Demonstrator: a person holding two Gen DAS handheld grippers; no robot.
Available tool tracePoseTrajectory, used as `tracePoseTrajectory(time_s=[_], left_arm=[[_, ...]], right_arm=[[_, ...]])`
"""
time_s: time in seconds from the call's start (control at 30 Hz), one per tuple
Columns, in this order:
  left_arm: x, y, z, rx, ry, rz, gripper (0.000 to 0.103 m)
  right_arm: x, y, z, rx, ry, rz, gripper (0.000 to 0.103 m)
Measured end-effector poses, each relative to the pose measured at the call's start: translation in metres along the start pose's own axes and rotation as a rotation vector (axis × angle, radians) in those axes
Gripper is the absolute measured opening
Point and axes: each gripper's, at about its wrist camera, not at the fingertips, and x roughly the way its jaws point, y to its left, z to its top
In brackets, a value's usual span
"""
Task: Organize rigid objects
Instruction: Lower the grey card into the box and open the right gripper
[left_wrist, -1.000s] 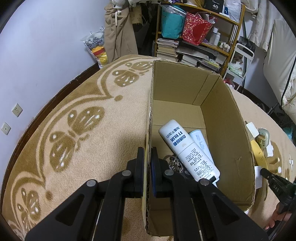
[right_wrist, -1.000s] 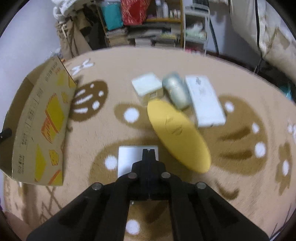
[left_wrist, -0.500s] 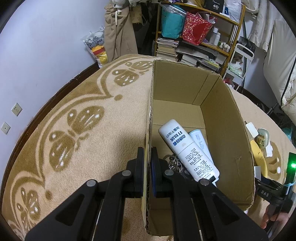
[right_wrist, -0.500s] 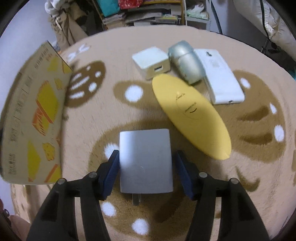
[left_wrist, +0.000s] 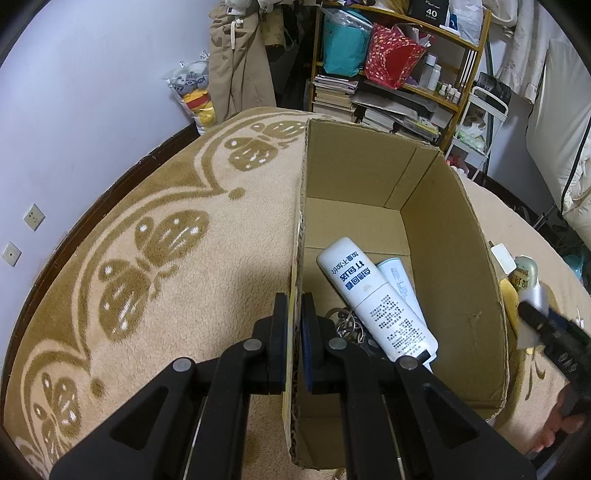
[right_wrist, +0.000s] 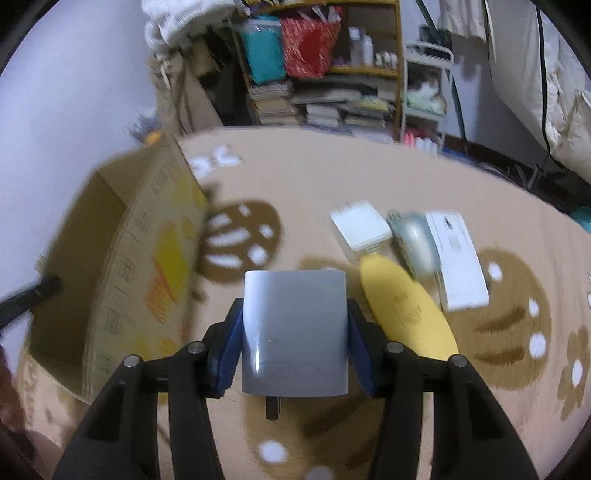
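Right now your left gripper is clamped on the near side wall of the cardboard box, one finger outside and one inside, pads pressed against the cardboard. Inside the box a white bottle with blue print lies slanted across the floor, a paler tube lies beside it and partly under it, and a bunch of metal rings sits near your inner finger.

Your right gripper is gripping a grey charger block by its two sides, the blue pads tight against it and its plug prong pointing back toward you. The block is clear of the carpet, held in the air to the right of the box, whose printed outer wall shows blurred in the right wrist view.

On the carpet beyond it lie a yellow oval case, a white square adapter, a silver rounded object and a long white box, all close together, some touching.
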Motion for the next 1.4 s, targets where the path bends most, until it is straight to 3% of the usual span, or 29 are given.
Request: tracePoseTrajectory(time_s=[0.3, 0.53, 1.4], left_arm=[[0.000, 0.001, 0.000, 0.002, 0.000, 0.002, 0.007], [0.000, 0.001, 0.000, 0.000, 0.001, 0.001, 0.007], [-0.001, 0.002, 0.002, -0.010, 0.008, -0.014, 0.007]], right_arm=[[-0.022, 0.055, 0.030, -0.037, -0.099, 0.137, 0.056], [-0.027, 0.098, 0.034, -0.128, -0.141, 0.196, 0.056], [0.007, 0.130, 0.005, -0.300, -0.050, 0.162, 0.056]])
